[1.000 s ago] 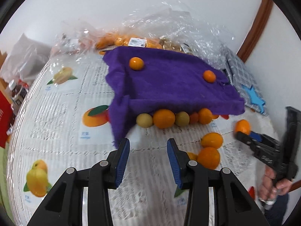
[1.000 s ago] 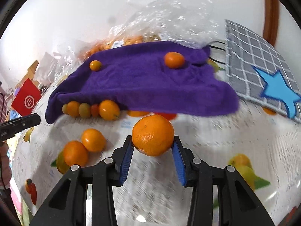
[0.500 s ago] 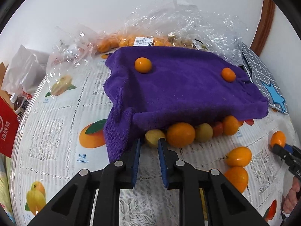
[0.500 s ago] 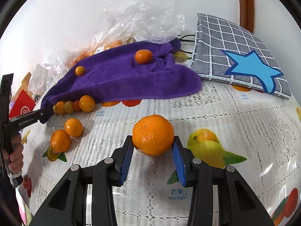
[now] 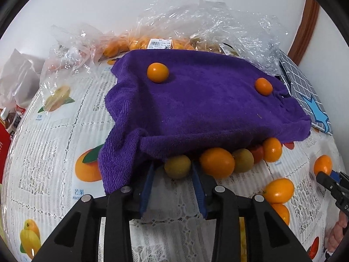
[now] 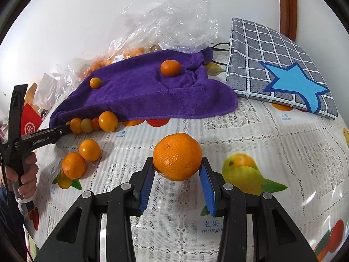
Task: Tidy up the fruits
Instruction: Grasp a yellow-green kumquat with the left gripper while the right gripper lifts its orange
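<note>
A purple towel (image 5: 207, 109) lies over a row of small fruits at its near edge. My left gripper (image 5: 173, 168) has its tips at that edge. Its jaws are opening, with a yellow-green fruit (image 5: 177, 170) between them and a gap at the left pad. An orange fruit (image 5: 217, 162) sits right beside it. Two small oranges (image 5: 157, 72) (image 5: 263, 86) rest on top of the towel. My right gripper (image 6: 177, 166) is shut on a mandarin (image 6: 177, 156), held above the tablecloth in front of the towel (image 6: 148, 91). Two loose oranges (image 6: 74, 164) (image 6: 89, 150) lie to its left.
Clear plastic bags (image 5: 196, 28) with more fruit stand behind the towel against the wall. A grey checked pad with a blue star (image 6: 281, 74) lies at the back right. A red box (image 5: 3, 148) is at the far left. A hand (image 6: 24, 174) grips the left tool's handle.
My left gripper has come down to the towel's near edge, shut, then parted around the yellow-green fruit. My right gripper drew back from the towel with the mandarin still in it.
</note>
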Demonstrator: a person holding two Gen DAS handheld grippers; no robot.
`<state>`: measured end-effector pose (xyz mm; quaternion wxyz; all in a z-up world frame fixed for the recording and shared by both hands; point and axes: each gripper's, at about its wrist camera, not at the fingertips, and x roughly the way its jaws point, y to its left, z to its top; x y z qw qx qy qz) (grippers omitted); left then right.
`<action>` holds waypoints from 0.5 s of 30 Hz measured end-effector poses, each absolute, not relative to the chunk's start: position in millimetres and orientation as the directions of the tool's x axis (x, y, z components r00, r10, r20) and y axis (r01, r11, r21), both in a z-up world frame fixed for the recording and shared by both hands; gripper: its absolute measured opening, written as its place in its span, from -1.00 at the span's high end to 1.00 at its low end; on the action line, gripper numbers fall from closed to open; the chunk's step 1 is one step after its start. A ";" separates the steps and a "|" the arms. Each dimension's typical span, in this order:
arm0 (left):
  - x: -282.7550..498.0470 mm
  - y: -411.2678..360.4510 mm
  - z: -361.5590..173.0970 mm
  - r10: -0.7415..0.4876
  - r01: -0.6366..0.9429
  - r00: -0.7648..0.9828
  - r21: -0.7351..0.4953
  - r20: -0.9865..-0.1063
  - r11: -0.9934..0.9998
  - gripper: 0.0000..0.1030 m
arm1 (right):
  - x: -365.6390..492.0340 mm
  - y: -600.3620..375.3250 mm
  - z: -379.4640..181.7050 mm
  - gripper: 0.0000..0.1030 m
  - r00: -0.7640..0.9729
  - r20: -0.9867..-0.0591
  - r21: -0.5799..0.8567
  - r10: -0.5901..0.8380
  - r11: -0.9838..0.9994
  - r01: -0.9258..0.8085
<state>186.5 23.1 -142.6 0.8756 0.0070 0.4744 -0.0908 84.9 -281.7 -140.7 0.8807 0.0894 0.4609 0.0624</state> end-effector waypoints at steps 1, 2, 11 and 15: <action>186.5 22.5 -142.6 -0.154 0.165 0.538 -0.075 -0.829 0.983 0.36 | 85.4 -281.3 -141.3 0.20 0.565 -0.803 0.214 0.191 0.977 -0.027; 186.5 22.6 -142.6 -0.156 0.167 0.539 -0.077 -0.827 0.983 0.37 | 86.1 -281.1 -141.8 0.20 0.563 -0.804 0.213 0.190 0.977 -0.026; 169.3 36.1 -121.3 -0.201 0.193 0.566 -0.109 -0.800 0.975 0.54 | 87.4 -276.0 -127.7 0.20 0.580 -0.798 0.186 0.166 0.982 -0.025; 156.2 48.2 -101.5 -0.209 0.185 0.594 -0.121 -0.777 0.975 0.54 | 88.1 -275.3 -116.5 0.20 0.604 -0.783 0.177 0.150 0.984 -0.015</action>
